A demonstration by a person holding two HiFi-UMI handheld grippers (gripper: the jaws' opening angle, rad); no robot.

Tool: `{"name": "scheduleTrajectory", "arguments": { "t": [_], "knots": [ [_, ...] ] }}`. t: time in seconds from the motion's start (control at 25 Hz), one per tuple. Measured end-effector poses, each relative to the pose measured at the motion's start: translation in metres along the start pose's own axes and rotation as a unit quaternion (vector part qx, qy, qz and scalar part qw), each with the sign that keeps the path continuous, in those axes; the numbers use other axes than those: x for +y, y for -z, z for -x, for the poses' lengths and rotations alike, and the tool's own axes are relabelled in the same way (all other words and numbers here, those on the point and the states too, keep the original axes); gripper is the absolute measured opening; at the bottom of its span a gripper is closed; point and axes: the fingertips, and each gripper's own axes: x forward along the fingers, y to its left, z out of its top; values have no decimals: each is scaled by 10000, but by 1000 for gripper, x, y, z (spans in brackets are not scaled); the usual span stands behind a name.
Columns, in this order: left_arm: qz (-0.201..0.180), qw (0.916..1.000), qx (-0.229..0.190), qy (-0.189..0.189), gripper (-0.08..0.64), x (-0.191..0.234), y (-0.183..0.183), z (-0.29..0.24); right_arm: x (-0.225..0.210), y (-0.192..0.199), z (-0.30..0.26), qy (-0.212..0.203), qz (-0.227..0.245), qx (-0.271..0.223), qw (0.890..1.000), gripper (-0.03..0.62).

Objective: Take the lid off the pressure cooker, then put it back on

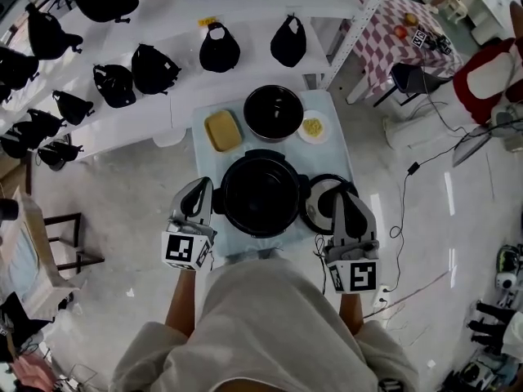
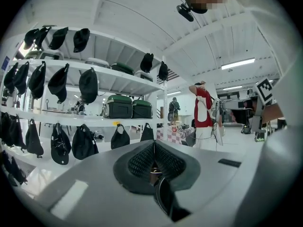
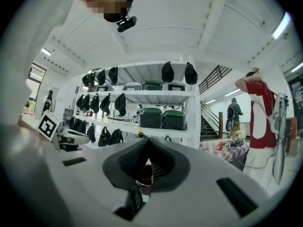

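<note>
With the left gripper and right gripper both clenched empty, the right could nudge the lid, at the pressure cooker's three o'clock, off the table.

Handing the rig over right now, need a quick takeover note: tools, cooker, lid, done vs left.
Left tool: shut, empty, at the cooker's left side.
Right tool: shut, empty, held over the lid.
Pressure cooker: open, mid-table.
Lid: lying on the table, right of the cooker.
Done: lid off.
Left: grip the lid, set it back on.
</note>
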Motion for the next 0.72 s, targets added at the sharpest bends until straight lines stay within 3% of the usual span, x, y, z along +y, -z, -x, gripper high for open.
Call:
{"name": "scheduleTrajectory", "arguments": {
  "t": [0.36, 0.52, 0.72],
  "knots": [
    [-38, 10000, -59, 68, 8, 0, -1, 3, 6, 12, -3, -8, -153, 58, 9999, 16],
    [-27, 10000, -46, 79, 8, 3, -2, 1, 11, 27, -4, -277, -374, 220, 9987, 294],
    [5, 9999, 45, 110, 8, 3, 1, -1, 2, 63, 5, -213, -490, 714, 9960, 341]
  ]
}}
